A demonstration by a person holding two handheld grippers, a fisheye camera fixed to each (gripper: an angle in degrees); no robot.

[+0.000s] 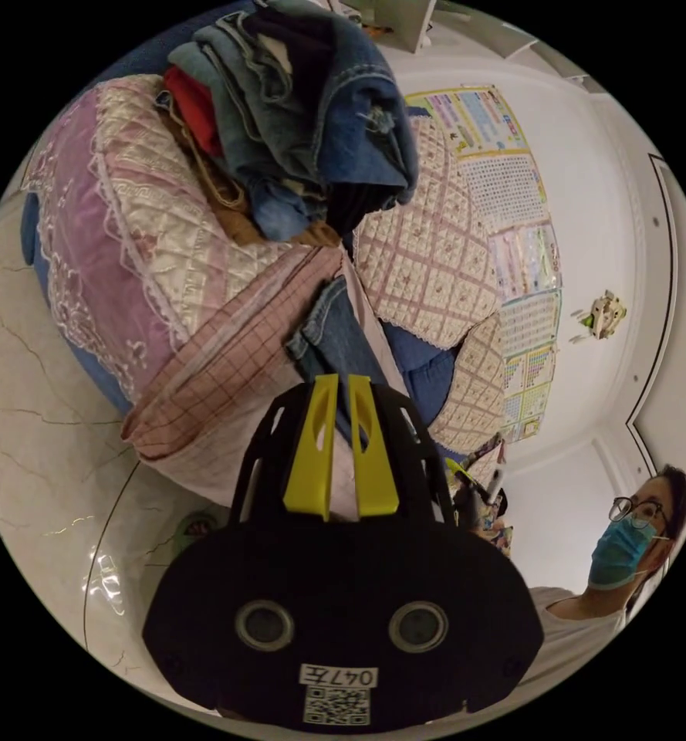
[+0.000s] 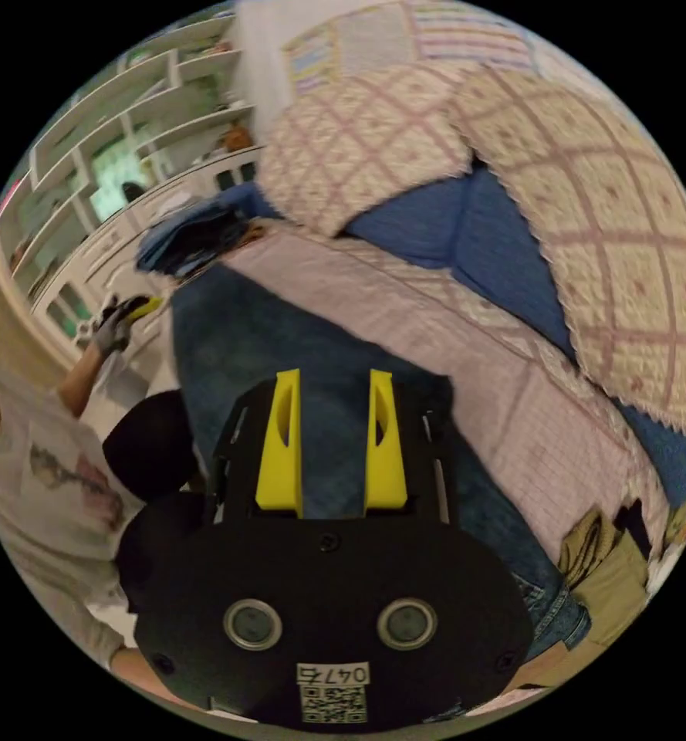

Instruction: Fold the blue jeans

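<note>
The blue jeans lie spread flat along a sofa seat with a pink checked cover. My right gripper hovers just above them, jaws wide apart and holding nothing. My left gripper has its yellow jaws drawn almost together on the near denim edge of the jeans. In the right gripper view the left gripper shows in a gloved hand at the jeans' far end.
A pile of folded denim and other clothes sits on the sofa arm. Quilted cushions lean on the backrest. Khaki garments lie past the jeans. A person stands close by. Marble floor and shelves surround the sofa.
</note>
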